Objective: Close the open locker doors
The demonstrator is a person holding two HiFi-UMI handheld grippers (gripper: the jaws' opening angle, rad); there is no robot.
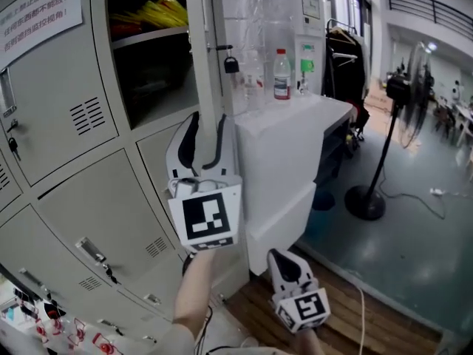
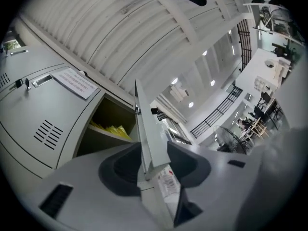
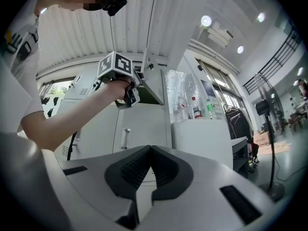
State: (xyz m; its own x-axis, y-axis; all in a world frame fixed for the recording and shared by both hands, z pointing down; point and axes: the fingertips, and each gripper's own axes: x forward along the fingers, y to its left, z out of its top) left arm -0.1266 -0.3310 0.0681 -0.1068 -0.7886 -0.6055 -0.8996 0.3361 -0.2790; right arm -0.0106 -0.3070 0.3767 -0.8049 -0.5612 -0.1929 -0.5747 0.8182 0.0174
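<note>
One grey locker door (image 1: 209,50) stands open, seen edge-on, with a small black padlock (image 1: 231,65) hanging from it. Behind it the open compartment (image 1: 159,72) holds yellow things (image 1: 159,12) on a shelf. My left gripper (image 1: 209,143) points upward and is shut on the door's lower edge; in the left gripper view the door (image 2: 149,129) sits between both pads of my left gripper (image 2: 154,155). My right gripper (image 1: 279,257) hangs lower and to the right, shut with nothing in it (image 3: 150,148). From there the left gripper (image 3: 130,93) shows at the door (image 3: 150,91).
Closed grey lockers (image 1: 96,198) fill the wall on the left. Right beside the open door stands a white cabinet (image 1: 295,146) with bottles (image 1: 281,74) on top. Further right are a clothes rack (image 1: 344,50), a standing fan (image 1: 403,87) and its cable on the floor.
</note>
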